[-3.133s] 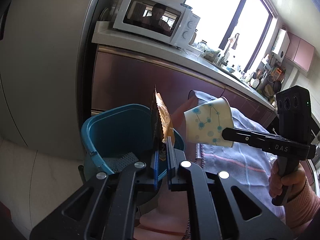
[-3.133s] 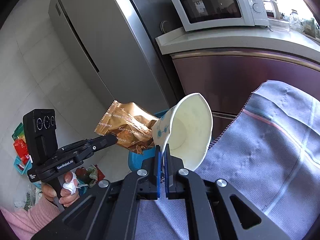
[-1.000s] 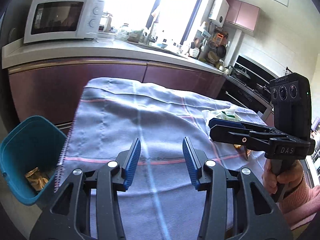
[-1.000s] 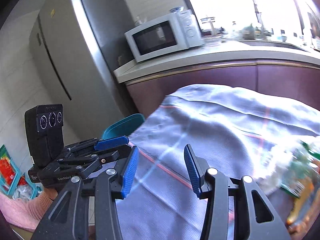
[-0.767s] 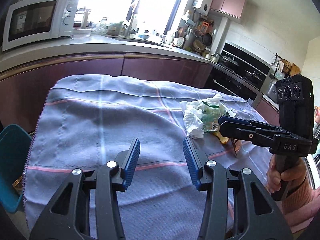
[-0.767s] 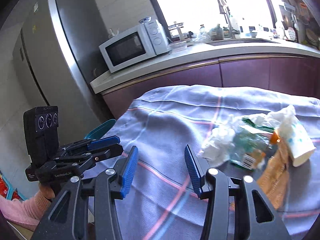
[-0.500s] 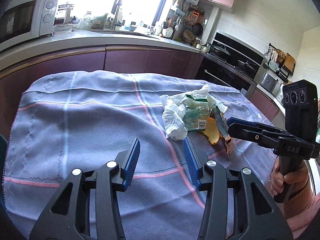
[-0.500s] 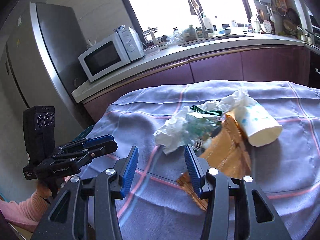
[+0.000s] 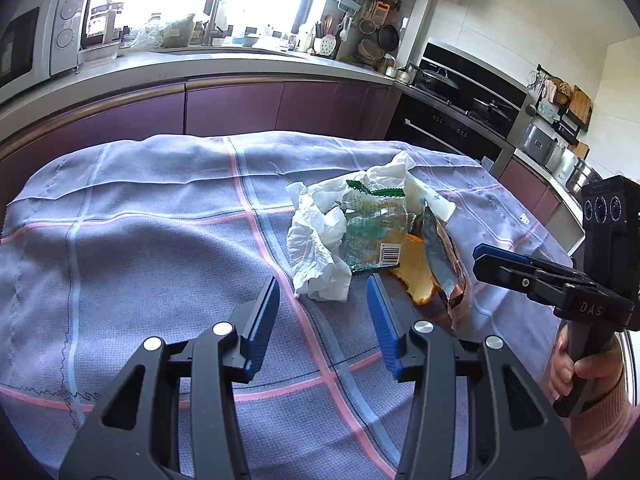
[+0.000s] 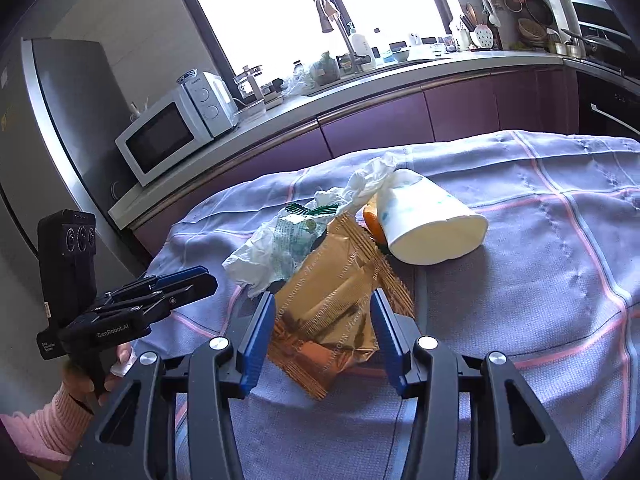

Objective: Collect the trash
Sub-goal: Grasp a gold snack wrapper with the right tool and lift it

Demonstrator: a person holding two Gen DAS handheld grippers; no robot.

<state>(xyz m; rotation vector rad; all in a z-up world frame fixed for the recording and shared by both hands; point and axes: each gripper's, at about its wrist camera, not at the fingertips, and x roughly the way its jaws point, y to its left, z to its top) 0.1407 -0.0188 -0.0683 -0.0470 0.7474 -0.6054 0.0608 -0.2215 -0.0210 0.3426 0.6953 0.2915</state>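
- My left tongs [image 9: 322, 322] are open and hold nothing. My right tongs [image 10: 322, 326] are open too, with the gold wrapper [image 10: 332, 316] low in the middle between their blue pads.
- The white tissue [image 9: 316, 248], green wrapper [image 9: 370, 236] and paper cup [image 10: 428, 224] lie in a pile mid-frame on the desk [image 9: 140, 216], so all are left to collect.
- Three seconds ago I held a wrapper and cup over the blue bin; now both tongs face the pile.

Kitchen: bright window [image 10: 304, 20] above counter [image 9: 224, 65], purple cabinets [image 9: 236, 108], microwave [image 10: 176, 134], fridge [image 10: 44, 128], oven [image 9: 452, 120].
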